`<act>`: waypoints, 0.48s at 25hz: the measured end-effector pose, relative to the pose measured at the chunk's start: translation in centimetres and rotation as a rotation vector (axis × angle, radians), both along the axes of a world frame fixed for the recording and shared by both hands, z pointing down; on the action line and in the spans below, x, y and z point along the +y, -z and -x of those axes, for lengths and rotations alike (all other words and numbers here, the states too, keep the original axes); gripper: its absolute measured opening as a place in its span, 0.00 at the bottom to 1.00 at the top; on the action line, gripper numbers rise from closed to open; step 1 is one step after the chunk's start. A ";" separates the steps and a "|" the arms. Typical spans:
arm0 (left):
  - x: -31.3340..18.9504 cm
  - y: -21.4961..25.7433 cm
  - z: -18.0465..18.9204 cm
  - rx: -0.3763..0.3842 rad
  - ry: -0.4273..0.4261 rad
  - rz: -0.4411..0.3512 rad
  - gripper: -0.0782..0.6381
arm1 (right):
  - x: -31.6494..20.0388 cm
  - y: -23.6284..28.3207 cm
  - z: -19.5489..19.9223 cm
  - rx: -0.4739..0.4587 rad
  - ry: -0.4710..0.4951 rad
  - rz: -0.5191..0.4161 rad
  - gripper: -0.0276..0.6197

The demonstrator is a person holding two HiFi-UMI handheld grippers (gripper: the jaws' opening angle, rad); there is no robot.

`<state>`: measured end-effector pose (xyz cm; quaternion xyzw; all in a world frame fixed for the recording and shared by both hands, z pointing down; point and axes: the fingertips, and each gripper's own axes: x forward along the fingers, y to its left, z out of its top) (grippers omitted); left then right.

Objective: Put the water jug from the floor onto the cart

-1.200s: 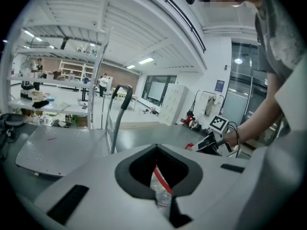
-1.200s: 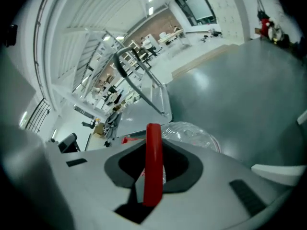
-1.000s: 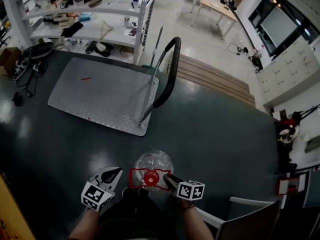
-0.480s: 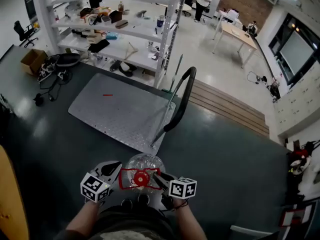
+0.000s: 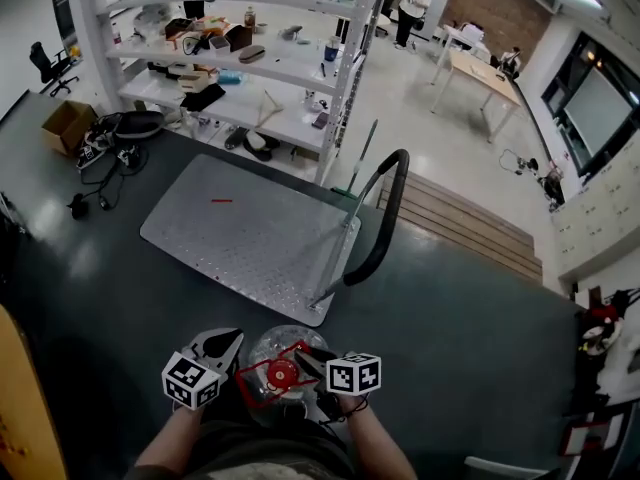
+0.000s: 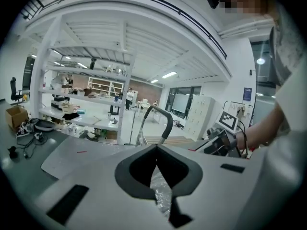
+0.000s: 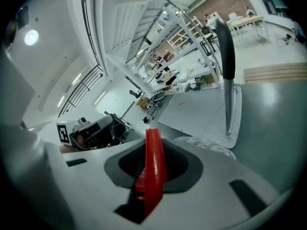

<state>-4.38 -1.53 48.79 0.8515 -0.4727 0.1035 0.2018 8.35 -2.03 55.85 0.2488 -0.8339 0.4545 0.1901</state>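
Head view shows the carry step: the right tongs (image 5: 306, 360) clamp the red handle (image 5: 280, 375) of the jug (image 5: 285, 340), the left tongs (image 5: 228, 344) are closed on its clear wall, and the jug, held just short of the cart (image 5: 250, 233), probably next needs lifting over the cart's near edge.

Floor: near us we see a dark grey-green shiny floor (image 5: 470, 318); further away it is a pale one (image 5: 440, 138).
Border: a strip of wooden slats (image 5: 470, 233) lies between the two floors.
Shelves: a white rack (image 5: 270, 68), full of small objects.
Left corner: a cardboard box (image 5: 62, 123) and a black office chair (image 5: 45, 68).
Far end: a light wooden bench (image 5: 487, 73) before a brick wall (image 5: 490, 3).
Right side: we see a large dark-framed window (image 5: 600, 98) and white cabinets (image 5: 600, 208).
Light: long ceiling lamps (image 6: 168, 74) are lit.
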 end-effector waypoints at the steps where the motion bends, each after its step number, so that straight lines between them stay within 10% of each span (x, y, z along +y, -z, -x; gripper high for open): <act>1: -0.7 -0.4 0.9 0.008 -0.008 0.006 0.12 | -0.6 -0.2 0.7 0.000 -0.014 0.009 0.14; 12: -11.0 -0.9 12.9 0.053 -0.142 -0.007 0.12 | -9.1 0.2 8.1 -0.068 -0.369 0.080 0.14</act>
